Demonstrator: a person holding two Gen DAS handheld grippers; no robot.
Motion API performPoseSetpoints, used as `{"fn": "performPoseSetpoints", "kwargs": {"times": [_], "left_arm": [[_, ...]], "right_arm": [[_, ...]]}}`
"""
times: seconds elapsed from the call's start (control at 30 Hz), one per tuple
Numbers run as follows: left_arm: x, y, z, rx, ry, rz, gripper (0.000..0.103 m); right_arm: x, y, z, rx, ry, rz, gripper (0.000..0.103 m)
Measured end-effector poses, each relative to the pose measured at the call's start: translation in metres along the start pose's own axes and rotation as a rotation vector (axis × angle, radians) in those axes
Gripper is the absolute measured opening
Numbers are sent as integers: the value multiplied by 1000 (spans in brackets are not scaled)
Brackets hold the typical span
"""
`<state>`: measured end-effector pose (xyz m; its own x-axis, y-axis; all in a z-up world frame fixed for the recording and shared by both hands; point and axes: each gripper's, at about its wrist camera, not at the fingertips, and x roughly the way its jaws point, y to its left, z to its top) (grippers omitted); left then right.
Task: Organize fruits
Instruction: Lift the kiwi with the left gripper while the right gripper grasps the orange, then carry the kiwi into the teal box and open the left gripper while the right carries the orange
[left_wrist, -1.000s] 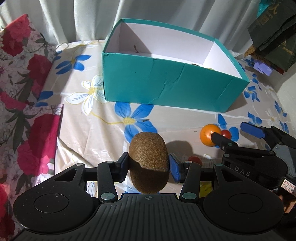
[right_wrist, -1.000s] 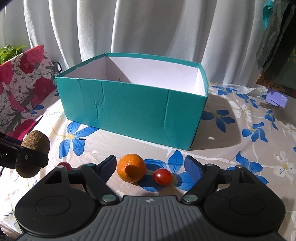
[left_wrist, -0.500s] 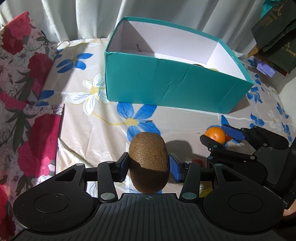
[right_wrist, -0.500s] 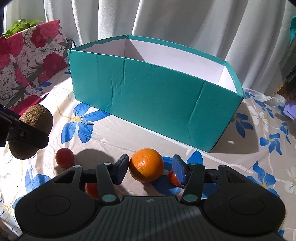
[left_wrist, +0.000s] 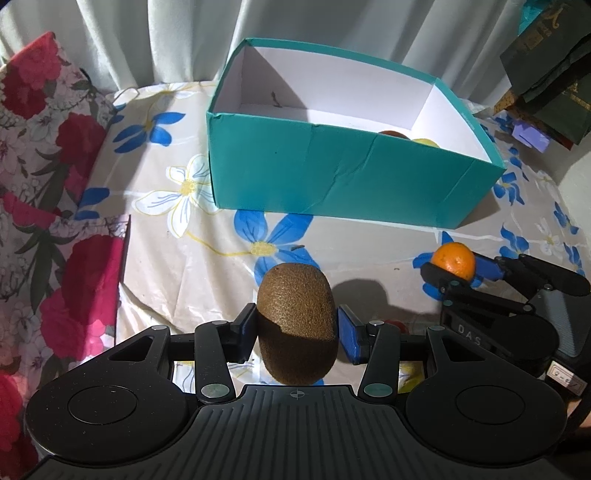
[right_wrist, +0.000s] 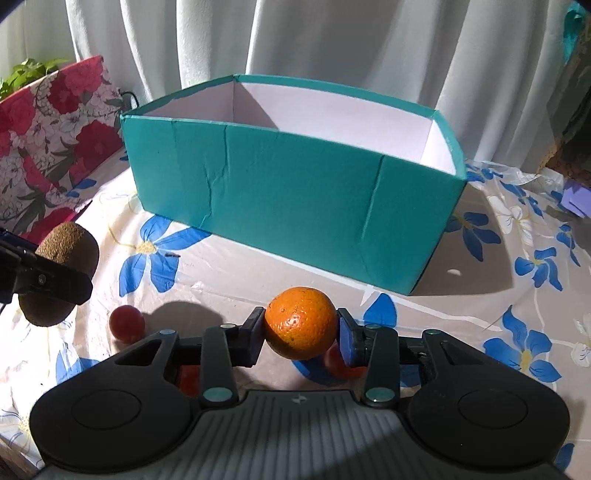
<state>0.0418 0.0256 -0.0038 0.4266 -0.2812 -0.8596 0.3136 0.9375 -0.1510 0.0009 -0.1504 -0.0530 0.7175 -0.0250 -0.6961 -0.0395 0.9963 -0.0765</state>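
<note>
**2 claws loaded, box ahead**

Between the pads of the left claw (left_wrist: 297, 334) a kiwi (left_wrist: 296, 325) is sitting upright, clamped at its middle. The right claw (right_wrist: 301, 334) is gripping an orange (right_wrist: 301, 323) across its widest part, just above the desk (right_wrist: 461, 314). A cherry tomato (right_wrist: 126, 322) is lying loose nearby. Beyond both stands the teal box (left_wrist: 343, 177), already holding fruit in its right end. To do this well, I would be lifting each fruit clear of the near wall before moving forward, keeping the 2 claws apart, then lowering inside before letting go, since round fruit rolls.
</note>
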Motion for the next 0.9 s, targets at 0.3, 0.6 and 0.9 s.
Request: {"fn": "performPoseSetpoints", "kwargs": {"times": [0.3, 0.6, 0.9], "left_arm": [[-8, -14, 23, 43, -53, 20, 50], [-22, -34, 57, 99, -147, 61, 50], [-26, -59, 79, 161, -219, 113, 50]], "right_arm": [[-33, -15, 8, 77, -73, -41, 40], [-53, -26, 10, 136, -115, -70, 40], [-66, -34, 12, 164, -152, -91, 40]]}}
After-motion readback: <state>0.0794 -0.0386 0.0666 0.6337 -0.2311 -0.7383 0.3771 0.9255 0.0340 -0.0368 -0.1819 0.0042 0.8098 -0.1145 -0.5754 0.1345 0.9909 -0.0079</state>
